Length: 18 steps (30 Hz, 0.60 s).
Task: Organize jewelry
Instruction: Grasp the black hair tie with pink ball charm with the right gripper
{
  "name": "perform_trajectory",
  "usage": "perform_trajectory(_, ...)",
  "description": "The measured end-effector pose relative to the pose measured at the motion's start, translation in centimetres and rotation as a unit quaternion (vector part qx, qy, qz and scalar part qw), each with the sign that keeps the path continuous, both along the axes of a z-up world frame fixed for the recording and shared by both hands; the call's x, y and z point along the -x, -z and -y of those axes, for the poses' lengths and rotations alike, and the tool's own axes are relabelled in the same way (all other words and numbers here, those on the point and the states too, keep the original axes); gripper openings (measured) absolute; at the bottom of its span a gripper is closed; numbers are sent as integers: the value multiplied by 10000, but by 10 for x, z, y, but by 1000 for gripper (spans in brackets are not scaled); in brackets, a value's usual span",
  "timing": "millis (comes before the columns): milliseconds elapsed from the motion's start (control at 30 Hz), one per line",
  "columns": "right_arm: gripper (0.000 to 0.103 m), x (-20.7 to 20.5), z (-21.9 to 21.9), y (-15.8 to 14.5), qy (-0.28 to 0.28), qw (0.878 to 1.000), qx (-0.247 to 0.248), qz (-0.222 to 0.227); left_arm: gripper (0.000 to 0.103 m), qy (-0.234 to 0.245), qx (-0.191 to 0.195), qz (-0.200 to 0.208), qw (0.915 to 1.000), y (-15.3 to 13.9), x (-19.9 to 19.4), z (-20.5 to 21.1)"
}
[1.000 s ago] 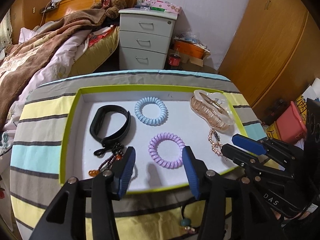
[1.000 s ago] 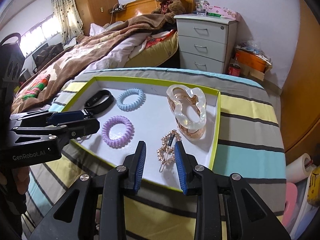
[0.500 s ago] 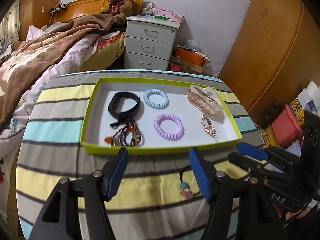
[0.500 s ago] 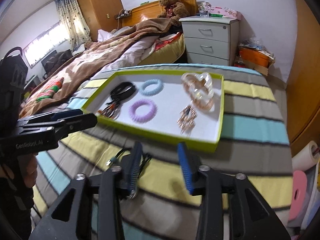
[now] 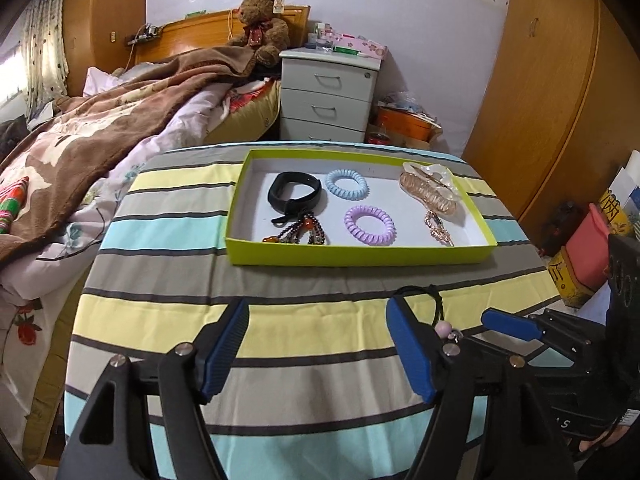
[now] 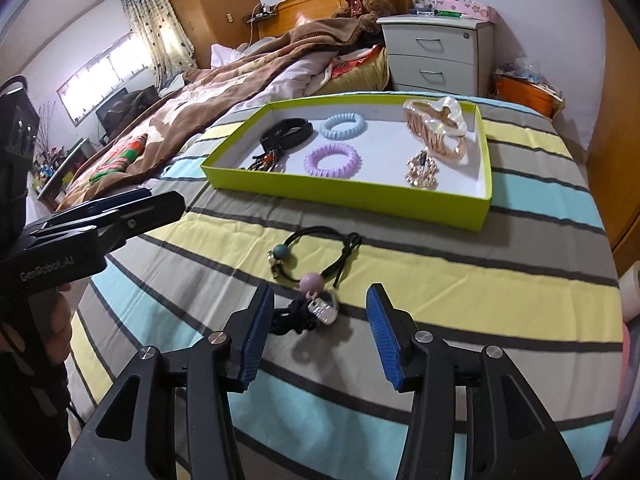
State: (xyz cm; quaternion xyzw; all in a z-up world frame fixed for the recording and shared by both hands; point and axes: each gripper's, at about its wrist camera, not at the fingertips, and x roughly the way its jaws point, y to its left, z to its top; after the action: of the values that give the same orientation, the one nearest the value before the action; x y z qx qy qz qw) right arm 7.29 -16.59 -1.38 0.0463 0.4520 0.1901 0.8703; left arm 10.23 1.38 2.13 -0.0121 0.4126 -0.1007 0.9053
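I've got the green tray (image 5: 360, 257) as my landmark, sitting on the striped cloth (image 6: 460, 292) with its long side running across my view. Nearer me than the tray's front wall, out on the cloth, lies the black cord hair tie (image 6: 320, 256). Its loop stretches roughly from the teal bead (image 6: 281, 249) on the left toward a knot on the right, with a mauve bead (image 6: 311, 282) and a shiny charm (image 6: 325, 305) at the end closest to me.

My right gripper (image 6: 320, 334) is hovering over the cloth on the near side of the tray, fingers spread wide and empty. The charm end of the tie lies in the gap between them, but neither pad is on it. The left finger (image 6: 256, 332) sits just beside the dark bundle of cord.

My left gripper (image 5: 320, 354) is also on the near side of the tray, opened wide, gripping nothing, with bare cloth between its pads.

Inside the tray: black band (image 5: 297, 191) at the left, beaded tassel (image 5: 298, 234) against the front wall, blue coil tie (image 5: 346, 184) behind the purple coil tie (image 5: 370, 225), and the clear claw clip (image 5: 430, 190) on the right, its long axis angled back-left to front-right, with the gold hairpin (image 5: 438, 226) just in front of it.
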Motion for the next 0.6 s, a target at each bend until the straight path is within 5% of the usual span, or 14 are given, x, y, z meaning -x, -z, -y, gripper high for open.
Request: perform_trajectory(600,50,10,-18,16,79,9966,821,-71,74,-106,107,-130,9998,11,20,-15)
